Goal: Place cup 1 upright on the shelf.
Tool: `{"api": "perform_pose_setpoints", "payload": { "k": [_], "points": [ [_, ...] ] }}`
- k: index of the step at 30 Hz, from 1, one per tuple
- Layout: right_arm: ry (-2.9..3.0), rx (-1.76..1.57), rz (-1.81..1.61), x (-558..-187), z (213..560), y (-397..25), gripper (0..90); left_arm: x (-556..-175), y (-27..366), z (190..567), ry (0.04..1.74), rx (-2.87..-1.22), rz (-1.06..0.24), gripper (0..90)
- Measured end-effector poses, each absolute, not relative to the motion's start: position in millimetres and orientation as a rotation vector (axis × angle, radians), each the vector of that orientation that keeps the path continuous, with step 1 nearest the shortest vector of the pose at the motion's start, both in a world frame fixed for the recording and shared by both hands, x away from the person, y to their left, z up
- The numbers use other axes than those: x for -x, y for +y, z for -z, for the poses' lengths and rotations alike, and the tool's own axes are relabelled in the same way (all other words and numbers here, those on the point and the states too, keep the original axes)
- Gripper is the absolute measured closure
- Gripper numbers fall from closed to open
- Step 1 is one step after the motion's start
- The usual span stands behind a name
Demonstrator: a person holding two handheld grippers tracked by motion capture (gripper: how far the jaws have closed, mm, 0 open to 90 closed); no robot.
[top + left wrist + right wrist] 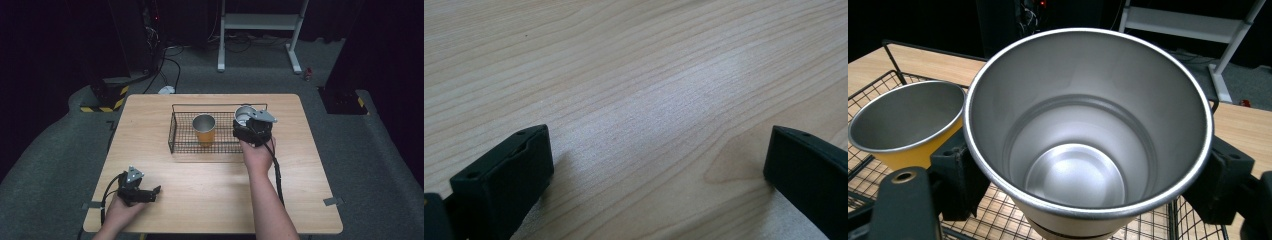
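A black wire basket (182,145) stands at the middle back of the wooden table (210,195). An orange metal cup (204,129) stands upright inside it. My right gripper (248,126) holds a steel cup (244,115) over the basket's right end, its jaws pressed on the cup's sides. In the right gripper view the steel cup (1088,135) is upright and empty, with the orange cup (903,125) to its left and the basket mesh (998,220) below. My left gripper (150,194) rests open near the table's front left corner, with bare wood (649,100) between its jaws.
A white metal frame (260,30) stands on the grey floor behind the table. Cables and black equipment with yellow-black striped feet (105,100) sit at the back left. Bare table lies between the basket and the front edge.
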State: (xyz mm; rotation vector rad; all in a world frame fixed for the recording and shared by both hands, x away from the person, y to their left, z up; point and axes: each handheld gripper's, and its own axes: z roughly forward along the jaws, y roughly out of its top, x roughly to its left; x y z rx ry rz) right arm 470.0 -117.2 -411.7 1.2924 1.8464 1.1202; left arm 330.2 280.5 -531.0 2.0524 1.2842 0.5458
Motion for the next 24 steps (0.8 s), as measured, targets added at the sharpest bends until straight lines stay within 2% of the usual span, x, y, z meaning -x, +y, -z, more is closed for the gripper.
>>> {"api": "perform_pose_setpoints", "payload": {
  "k": [24],
  "points": [
    [1.905,-1.365,-1.001,-499.8,442.4,-107.8,18.4,-330.1,280.4,531.1,1.285,-2.05,-0.543,0.0]
  ]
}}
